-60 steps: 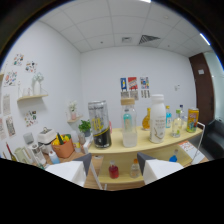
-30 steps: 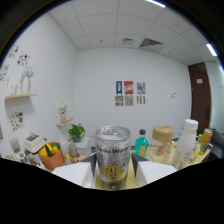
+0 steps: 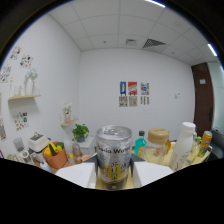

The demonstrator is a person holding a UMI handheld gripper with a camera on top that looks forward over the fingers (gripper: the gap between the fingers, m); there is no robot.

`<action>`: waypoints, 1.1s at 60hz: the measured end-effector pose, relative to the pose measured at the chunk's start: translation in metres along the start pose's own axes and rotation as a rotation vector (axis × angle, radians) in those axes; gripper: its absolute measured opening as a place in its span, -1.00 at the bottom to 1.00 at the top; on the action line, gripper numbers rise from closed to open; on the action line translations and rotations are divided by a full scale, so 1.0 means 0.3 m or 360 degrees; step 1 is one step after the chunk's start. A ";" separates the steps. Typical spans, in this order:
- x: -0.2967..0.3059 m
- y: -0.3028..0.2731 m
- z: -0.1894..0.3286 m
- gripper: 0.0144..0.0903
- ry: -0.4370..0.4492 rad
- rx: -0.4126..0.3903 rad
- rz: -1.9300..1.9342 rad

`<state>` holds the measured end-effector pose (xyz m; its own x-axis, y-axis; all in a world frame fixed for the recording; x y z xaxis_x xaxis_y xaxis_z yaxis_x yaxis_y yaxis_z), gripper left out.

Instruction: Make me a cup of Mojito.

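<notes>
A silver soda water can stands upright right between the two white fingers of the gripper, its lower part with yellow print sunk between them. The fingers sit close against the can on both sides and seem to press on it, though the dark lower band of the view hides the contact and the can's base, so whether it rests on the table cannot be told.

Beyond the can to the right, partly cut off by it, stand a teal bottle, a jar with a tan lid, a white bottle and a small yellow can. To the left sit an orange pot holding something yellow and a small green plant. Posters hang on the far wall; their content is unreadable.
</notes>
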<state>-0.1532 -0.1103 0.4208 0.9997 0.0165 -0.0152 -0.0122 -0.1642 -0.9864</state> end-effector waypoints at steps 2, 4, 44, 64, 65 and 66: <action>-0.005 -0.020 -0.034 -0.05 -0.0019 0.0023 0.0011; -0.001 -0.037 -0.062 -0.05 -0.0039 0.0044 0.0010; 0.307 0.697 -0.339 -0.06 -0.0057 -0.0164 0.0121; 0.353 0.856 -0.263 -0.06 -0.0129 -0.0137 0.0934; 0.358 0.850 -0.259 -0.06 -0.0136 -0.0127 0.0999; 0.362 0.842 -0.253 -0.06 -0.0145 -0.0116 0.1065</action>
<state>-0.0462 -0.2250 0.1825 0.7718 -0.0290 -0.6352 -0.6231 -0.2339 -0.7464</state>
